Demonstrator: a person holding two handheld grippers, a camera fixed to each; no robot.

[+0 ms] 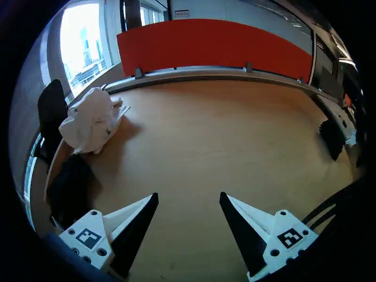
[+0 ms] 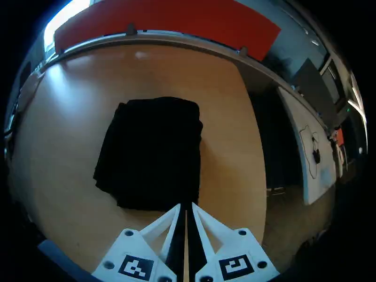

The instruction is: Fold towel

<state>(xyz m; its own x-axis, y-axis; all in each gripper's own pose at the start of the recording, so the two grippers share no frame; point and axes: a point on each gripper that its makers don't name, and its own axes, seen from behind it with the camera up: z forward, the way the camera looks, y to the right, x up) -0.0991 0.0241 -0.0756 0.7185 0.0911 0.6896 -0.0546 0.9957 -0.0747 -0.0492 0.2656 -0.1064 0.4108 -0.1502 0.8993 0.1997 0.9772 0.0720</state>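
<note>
Lying folded mid-frame in the right gripper view, the black towel (image 2: 150, 150) runs lengthwise top to bottom. The right gripper (image 2: 186, 206) has its fingers pressed together at the towel's lower edge, while the left gripper (image 1: 188, 194) has its fingers spread above the wooden table (image 1: 211, 131).

Bright window (image 1: 82, 44) glare, fisheye-warped edges

Table (image 1: 211, 141): black towel (image 2: 150, 152), perhaps white cloth (image 1: 89, 120)

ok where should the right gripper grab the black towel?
Probably the near edge of the black towel, by its near-right corner, coming in low from the right gripper side. It lies flat, folded into a rectangle, and that edge sits at the shut fingertips; open first.
</note>
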